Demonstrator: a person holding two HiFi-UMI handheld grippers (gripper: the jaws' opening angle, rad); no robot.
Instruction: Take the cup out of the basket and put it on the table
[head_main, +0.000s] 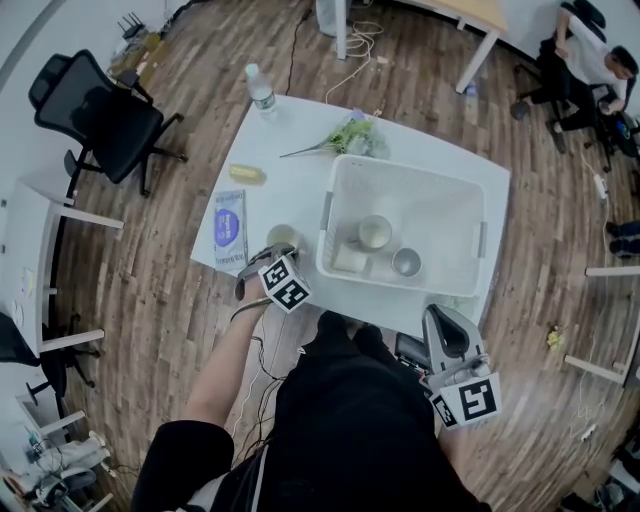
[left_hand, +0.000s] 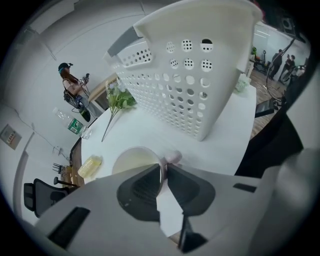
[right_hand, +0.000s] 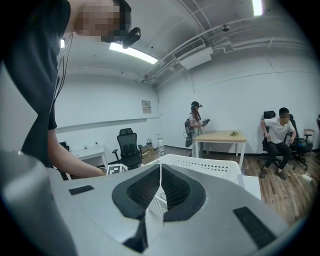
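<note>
A white perforated basket (head_main: 470, 215) stands on the white table (head_main: 290, 190). Inside it are a cream cup (head_main: 375, 232), a white block (head_main: 350, 261) and a small metal cup (head_main: 406, 262). Just left of the basket, a pale cup (head_main: 282, 238) rests on the table. My left gripper (head_main: 274, 252) is shut on its rim. In the left gripper view the jaws pinch the wall of the pale cup (left_hand: 131, 161) near its handle, my left gripper (left_hand: 163, 168) beside the basket (left_hand: 200, 75). My right gripper (head_main: 445, 335) is shut and empty, near the table's front edge. My right gripper (right_hand: 160, 168) faces the basket (right_hand: 200, 165).
A water bottle (head_main: 261, 90), a green sprig (head_main: 355, 135), a yellow object (head_main: 247, 174) and a blue packet (head_main: 230, 228) lie on the table's left and far parts. A black office chair (head_main: 100, 115) stands to the left. A seated person (head_main: 585, 70) is at the far right.
</note>
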